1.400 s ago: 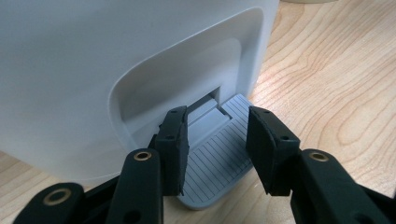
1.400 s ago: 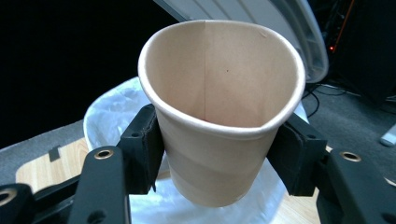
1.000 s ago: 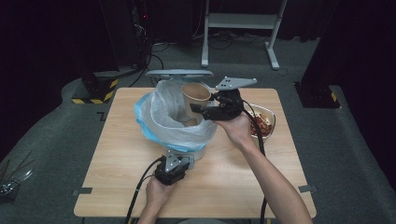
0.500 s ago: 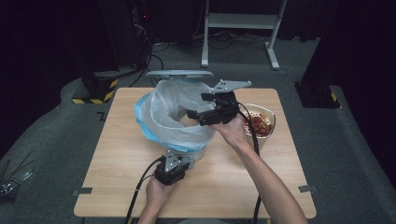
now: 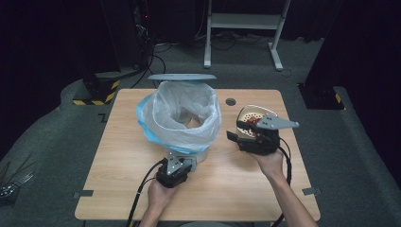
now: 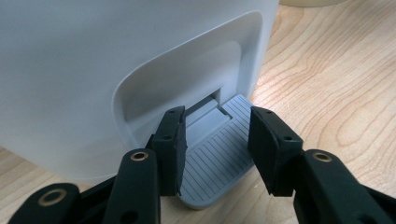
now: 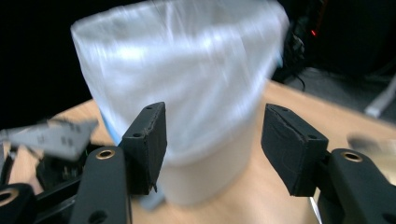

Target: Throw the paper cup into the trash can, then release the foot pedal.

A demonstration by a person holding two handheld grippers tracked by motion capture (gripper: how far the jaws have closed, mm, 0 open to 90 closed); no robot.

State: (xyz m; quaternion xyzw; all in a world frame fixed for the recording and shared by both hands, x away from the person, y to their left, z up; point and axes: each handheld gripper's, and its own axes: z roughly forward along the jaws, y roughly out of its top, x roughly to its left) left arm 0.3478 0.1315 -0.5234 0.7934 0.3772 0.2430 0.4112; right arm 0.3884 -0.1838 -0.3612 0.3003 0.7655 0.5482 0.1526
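Note:
A white pedal bin (image 5: 204,152) lined with a translucent bag (image 5: 165,118) stands mid-table, its grey lid (image 5: 182,77) raised at the back. A brown paper cup (image 5: 191,124) lies inside the bag. My left gripper (image 5: 178,161) sits at the bin's foot. Its jaws stand open on either side of the grey ribbed pedal (image 6: 219,158), below the bin wall (image 6: 93,70). To the right of the bin my right gripper (image 5: 236,131) hovers, open with nothing between its jaws. It faces the bagged bin (image 7: 187,93) from a short distance.
A bowl (image 5: 246,110) holding red bits stands on the table just behind my right gripper. A small round hole (image 5: 230,101) is in the tabletop behind it. The left gripper's grey plate (image 7: 56,135) shows at the bin's foot. Table legs and cables lie on the floor beyond.
My right gripper held the brown cup over the bin, let it go into the bag, then drew back to the right with its jaws open. The left gripper stayed at the pedal.

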